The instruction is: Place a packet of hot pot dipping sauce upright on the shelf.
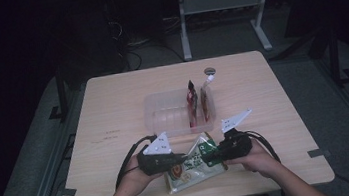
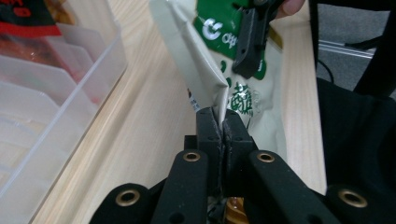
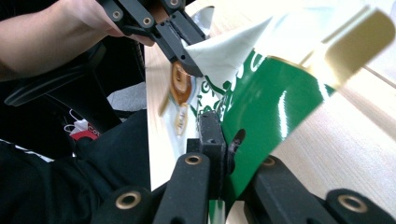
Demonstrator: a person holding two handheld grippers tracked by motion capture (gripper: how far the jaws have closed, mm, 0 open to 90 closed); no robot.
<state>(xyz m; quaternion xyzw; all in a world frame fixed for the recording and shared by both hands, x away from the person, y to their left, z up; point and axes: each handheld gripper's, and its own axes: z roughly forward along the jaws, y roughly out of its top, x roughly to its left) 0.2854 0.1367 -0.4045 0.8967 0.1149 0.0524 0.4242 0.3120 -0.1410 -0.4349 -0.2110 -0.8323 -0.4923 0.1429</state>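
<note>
- Left gripper (image 1: 177, 157): fingers clamped on the snack bag (image 1: 194, 163).
- Right gripper (image 1: 209, 158): fingers pinching the same bag's green edge.
- Bag held just above the tabletop (image 1: 113, 110), near a clear plastic bin (image 1: 164, 113).

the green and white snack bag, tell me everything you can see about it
The snack bag is a glossy, crinkled foil-like pouch, white and cream with a green panel, white lettering and an orange-brown food picture. It sits at the near edge of the wooden table, in front of the clear plastic bin. The left gripper is shut on a folded white edge; the right gripper is shut on the green part. Whether it is sealed cannot be told.
</note>
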